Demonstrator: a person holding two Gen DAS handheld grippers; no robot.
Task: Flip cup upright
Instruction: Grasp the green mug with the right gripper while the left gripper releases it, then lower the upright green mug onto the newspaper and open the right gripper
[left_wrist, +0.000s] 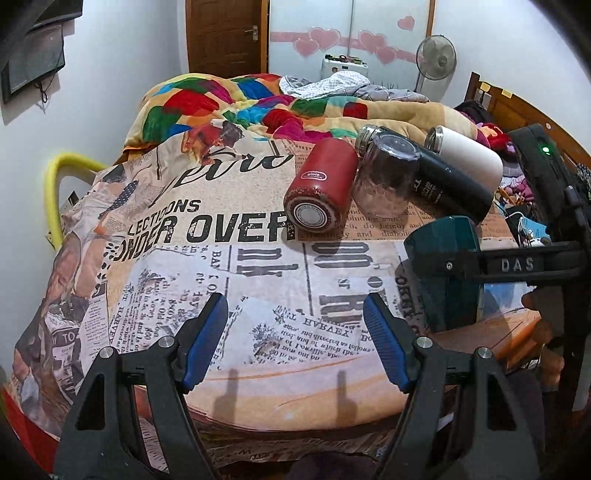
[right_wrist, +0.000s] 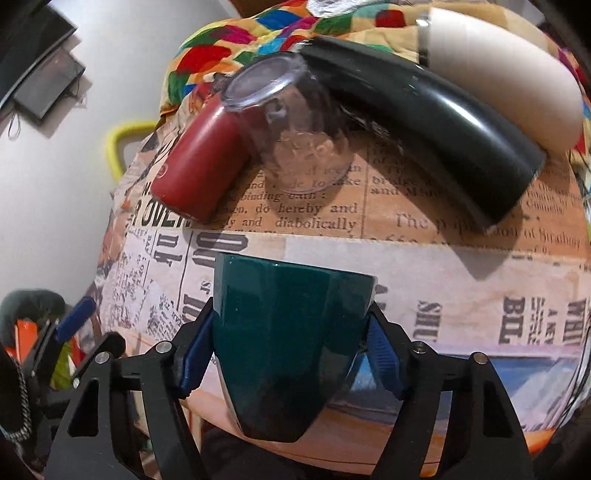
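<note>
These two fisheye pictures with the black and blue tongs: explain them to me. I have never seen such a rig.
No robot here: a person holds a pair of tongs in each hand, and a camera on each looks forward along its fingers.

The left wrist view shows the left tongs open and empty over a bed covered by a newspaper-print sheet.

The right wrist view shows the right tongs closed on a dark green cup, one blue pad on each side. The left view sees that same cup from the side.

Farther back on the sheet lie a red flask, a black flask and a white flask, all on their sides, and a clear glass standing mouth down between the red and black ones.
</note>
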